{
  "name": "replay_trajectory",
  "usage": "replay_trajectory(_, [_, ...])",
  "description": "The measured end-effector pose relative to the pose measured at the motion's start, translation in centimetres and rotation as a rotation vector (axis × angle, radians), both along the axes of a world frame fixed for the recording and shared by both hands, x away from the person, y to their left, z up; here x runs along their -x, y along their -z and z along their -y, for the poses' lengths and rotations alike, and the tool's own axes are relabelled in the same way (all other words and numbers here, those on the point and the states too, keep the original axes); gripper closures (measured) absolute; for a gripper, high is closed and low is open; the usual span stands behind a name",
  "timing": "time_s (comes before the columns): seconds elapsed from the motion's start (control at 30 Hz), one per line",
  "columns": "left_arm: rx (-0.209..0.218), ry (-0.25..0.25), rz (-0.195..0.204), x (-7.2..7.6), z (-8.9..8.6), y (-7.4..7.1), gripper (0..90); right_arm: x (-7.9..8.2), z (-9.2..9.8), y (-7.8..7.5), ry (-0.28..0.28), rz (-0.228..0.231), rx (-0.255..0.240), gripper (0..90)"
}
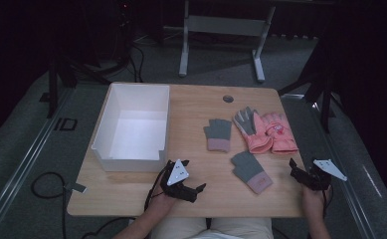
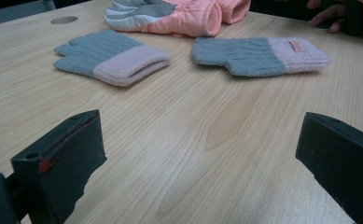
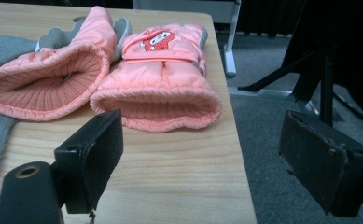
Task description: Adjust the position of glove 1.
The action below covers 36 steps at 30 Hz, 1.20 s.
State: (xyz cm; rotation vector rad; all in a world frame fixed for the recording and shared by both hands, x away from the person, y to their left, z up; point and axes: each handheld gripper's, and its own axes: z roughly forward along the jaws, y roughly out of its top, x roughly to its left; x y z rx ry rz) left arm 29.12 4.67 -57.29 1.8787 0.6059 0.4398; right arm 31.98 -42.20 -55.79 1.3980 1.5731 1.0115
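High view: the left claw [image 1: 193, 190] and right claw [image 1: 296, 172] rest at the near edge of the wooden surface [image 1: 196, 107], both spread wide and empty. Between them lies a grey knit glove [image 1: 250, 171]; a second grey glove [image 1: 217, 134] and two pink gloves [image 1: 270, 132] lie farther back, beside a white bin [image 1: 131, 127].

Left gripper view: jaws wide apart over bare surface, grey gloves well ahead.

Right gripper view: jaws fully spread, nothing between them, pink glove cuffs near ahead.
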Motion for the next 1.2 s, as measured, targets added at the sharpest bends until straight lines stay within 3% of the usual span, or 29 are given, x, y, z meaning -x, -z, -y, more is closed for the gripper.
replay_trajectory(0.17, [-0.002,0.006,0.002,0.0,0.0,0.0,0.9,-0.2,0.1,0.0,-0.011,-0.019,-0.010,13.4])
replay_trajectory(0.23, [-0.001,0.006,0.004,0.1,0.0,0.0,0.9,-0.3,0.0,0.0,-0.001,-0.034,0.010,13.4])
replay_trajectory(0.3, [0.000,0.005,0.005,0.1,0.0,0.0,0.8,-0.5,-0.2,-0.2,0.013,-0.089,0.045,13.3])
replay_trajectory(0.43, [-0.002,0.004,0.004,0.1,0.0,0.0,0.9,-0.7,-0.3,-0.5,-0.003,-0.121,0.010,13.0])
replay_trajectory(0.53, [-0.003,0.002,0.002,0.1,0.0,0.0,0.9,-0.8,-0.4,-0.8,-0.011,-0.130,0.030,13.0])
replay_trajectory(0.73, [0.000,0.006,0.000,0.0,0.0,0.0,0.9,-0.8,-0.4,-3.2,-0.020,-0.117,-0.017,12.2])
replay_trajectory(1.03, [0.002,0.007,0.007,0.1,0.1,0.0,0.9,-1.6,-1.7,-6.5,-0.032,-0.060,0.024,13.2])
replay_trajectory(1.2, [0.000,0.005,0.009,0.2,0.1,0.0,0.9,-1.9,-2.2,-9.0,-0.028,-0.034,0.014,14.1])
